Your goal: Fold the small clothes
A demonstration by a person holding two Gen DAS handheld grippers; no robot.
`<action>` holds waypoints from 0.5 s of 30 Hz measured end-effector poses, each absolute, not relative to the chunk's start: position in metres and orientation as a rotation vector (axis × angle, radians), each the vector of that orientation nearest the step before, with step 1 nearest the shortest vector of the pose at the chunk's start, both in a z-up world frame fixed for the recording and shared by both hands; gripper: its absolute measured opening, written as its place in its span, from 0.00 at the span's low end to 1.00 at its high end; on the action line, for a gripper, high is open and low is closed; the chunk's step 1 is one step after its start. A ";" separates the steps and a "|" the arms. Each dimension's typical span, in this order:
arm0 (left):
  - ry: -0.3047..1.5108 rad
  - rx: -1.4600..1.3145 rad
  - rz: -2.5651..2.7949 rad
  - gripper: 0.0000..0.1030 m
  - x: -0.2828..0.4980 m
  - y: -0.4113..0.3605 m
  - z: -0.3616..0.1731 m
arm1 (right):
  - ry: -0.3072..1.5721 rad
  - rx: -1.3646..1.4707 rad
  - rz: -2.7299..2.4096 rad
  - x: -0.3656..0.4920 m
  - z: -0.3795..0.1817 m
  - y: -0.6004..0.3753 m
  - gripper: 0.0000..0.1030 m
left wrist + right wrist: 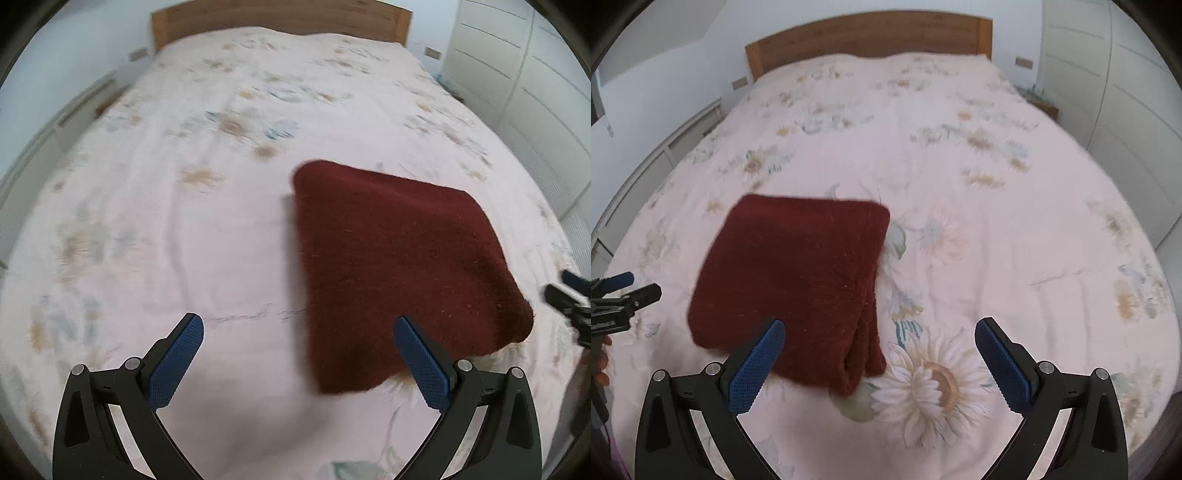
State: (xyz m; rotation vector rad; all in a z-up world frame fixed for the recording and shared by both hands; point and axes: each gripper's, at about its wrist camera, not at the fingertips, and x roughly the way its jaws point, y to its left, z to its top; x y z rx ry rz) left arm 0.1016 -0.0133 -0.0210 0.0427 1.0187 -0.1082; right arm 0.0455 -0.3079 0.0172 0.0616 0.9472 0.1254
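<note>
Item: dark red garment (399, 273), fuzzy knit, folded into a thick, roughly square packet and lying flat on the bedspread (184, 229), a pale pink cover printed with faded flowers. Left gripper (299, 354): jaws spread wide, nothing between the blue textured pads (177, 362); the garment lies ahead of and partly behind the right-hand finger, its near edge reaching past that fingertip, while the left-hand finger stands over bare bedspread; whether the finger touches the cloth cannot be told. Right gripper (879, 358): jaws likewise spread wide and holding nothing; in this view the garment (798, 280) sits ahead and toward the left-hand finger, whose pad (757, 369) overlaps its near edge, and the stacked folded layers show along the packet's right side, falling within the gap between the jaws. A large printed sunflower (934, 384) on the bedspread (1015, 229) lies between the right gripper's jaws, just beside the garment's near corner. Each gripper appears at the margin of the other's view: the right one (569, 295) beyond the garment's far side, the left one (617, 299) well to the left of the packet. Background, ahead of both sets of jaws: wooden headboard (280, 18) at the far end of the bed, white wardrobe doors (517, 74) to the right. Moderate motion blur in both views.
</note>
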 end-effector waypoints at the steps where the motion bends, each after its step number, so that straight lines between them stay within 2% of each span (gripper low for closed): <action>1: 1.014 0.057 -0.087 0.99 0.096 -0.012 -0.015 | 0.941 0.058 0.120 0.041 0.022 -0.310 0.99; 5: 0.989 0.043 -0.079 0.99 0.075 -0.006 0.001 | 0.921 0.039 0.087 0.017 0.040 -0.317 0.99; 15: 0.980 0.066 -0.051 0.99 0.048 -0.004 0.007 | 0.942 0.031 0.053 -0.011 0.041 -0.326 0.99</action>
